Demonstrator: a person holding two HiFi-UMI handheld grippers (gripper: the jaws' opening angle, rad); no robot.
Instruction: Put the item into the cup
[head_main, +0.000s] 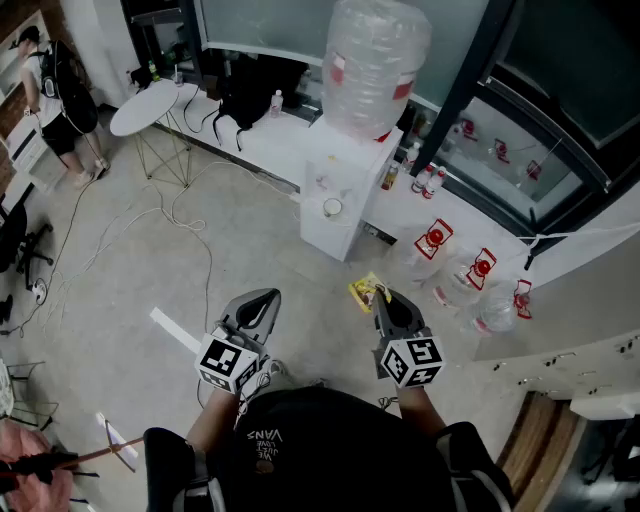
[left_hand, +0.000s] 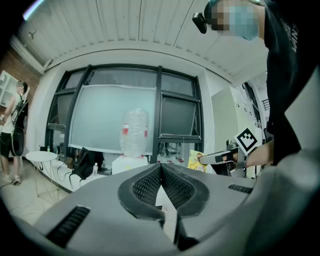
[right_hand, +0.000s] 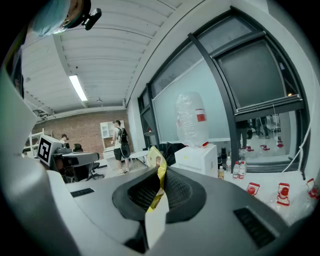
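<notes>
In the head view my right gripper (head_main: 384, 298) is shut on a small yellow packet (head_main: 365, 292) that sticks out to the left of its tips. The right gripper view shows the packet (right_hand: 158, 172) pinched upright between the black pads (right_hand: 180, 192). My left gripper (head_main: 262, 298) is held level beside it. Its jaws are shut with nothing in them, and its pads (left_hand: 147, 187) meet at the tips. A small white cup (head_main: 332, 208) stands on the ledge of the white water dispenser (head_main: 340, 175), well ahead of both grippers. From the left gripper view the right gripper (left_hand: 220, 158) and the packet (left_hand: 194, 160) show at the right.
A large clear bottle (head_main: 372, 62) sits on top of the dispenser. Empty jugs with red labels (head_main: 480, 275) lie on the floor at the right. Cables (head_main: 160, 225) trail across the floor at the left, near a round white table (head_main: 145, 105) and a standing person (head_main: 55, 100).
</notes>
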